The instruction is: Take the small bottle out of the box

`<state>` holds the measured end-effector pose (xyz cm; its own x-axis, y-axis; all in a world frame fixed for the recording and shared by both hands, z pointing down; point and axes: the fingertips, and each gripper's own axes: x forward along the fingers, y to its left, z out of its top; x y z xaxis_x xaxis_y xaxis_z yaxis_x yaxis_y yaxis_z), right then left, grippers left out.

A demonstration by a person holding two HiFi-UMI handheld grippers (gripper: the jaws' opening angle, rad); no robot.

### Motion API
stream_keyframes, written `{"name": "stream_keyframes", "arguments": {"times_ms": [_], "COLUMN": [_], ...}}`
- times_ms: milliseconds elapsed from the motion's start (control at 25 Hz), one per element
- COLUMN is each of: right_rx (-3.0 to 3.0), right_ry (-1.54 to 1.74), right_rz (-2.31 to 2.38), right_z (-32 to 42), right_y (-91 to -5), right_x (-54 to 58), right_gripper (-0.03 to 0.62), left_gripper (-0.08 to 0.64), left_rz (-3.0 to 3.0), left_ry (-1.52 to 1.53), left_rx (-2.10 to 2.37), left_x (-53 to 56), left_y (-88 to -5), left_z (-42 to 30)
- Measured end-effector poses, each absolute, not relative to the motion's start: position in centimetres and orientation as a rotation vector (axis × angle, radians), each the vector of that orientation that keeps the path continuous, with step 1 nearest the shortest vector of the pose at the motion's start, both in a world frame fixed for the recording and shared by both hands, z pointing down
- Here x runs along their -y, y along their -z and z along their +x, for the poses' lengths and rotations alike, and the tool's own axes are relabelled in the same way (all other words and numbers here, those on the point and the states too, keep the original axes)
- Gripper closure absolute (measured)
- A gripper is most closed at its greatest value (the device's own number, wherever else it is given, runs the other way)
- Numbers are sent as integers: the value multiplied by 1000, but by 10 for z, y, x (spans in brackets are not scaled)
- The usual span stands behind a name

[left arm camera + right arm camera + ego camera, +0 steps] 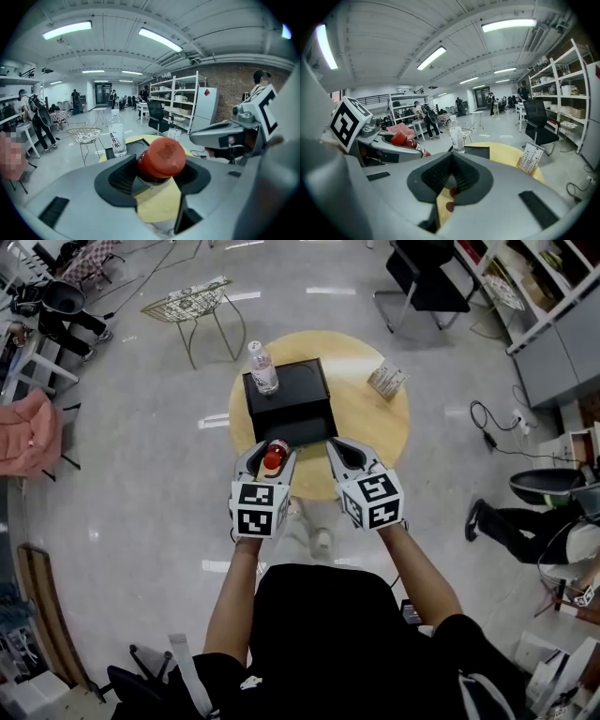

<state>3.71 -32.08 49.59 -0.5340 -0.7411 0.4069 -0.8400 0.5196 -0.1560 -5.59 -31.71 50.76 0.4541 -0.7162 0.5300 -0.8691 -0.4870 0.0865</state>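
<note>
My left gripper [271,448] is shut on the small bottle [274,457], which has a red cap and a red label, and holds it over the near edge of the round yellow table [375,423], just in front of the black box [309,381]. In the left gripper view the red cap [161,158] sits tilted between the dark pads [117,180]. My right gripper [336,446] hangs beside it on the right, shut with nothing in it; its pads [440,176] meet in the right gripper view. The small bottle [401,139] shows there at the left.
A clear water bottle [263,367] stands on the box's far left corner. A small card stand [386,381] sits at the table's right side. Behind the table are a wire basket stand [187,304] and an office chair [422,277]; shelving [544,306] lines the right.
</note>
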Motion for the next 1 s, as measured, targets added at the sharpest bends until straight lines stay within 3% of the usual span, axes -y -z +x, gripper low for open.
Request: {"name": "stream_keyframes", "arguments": {"times_ms": [1000], "right_rx": [2631], "right_ry": [-285], "right_rz": [1341], "right_z": [31], "right_y": [-411], "right_x": [284], "right_gripper": [591], "left_gripper": [327], "left_rz": [2395], "left_ry": [-349], "left_rx": [1558], "left_x": [241], "left_y": [-404], "left_z": [-80]}}
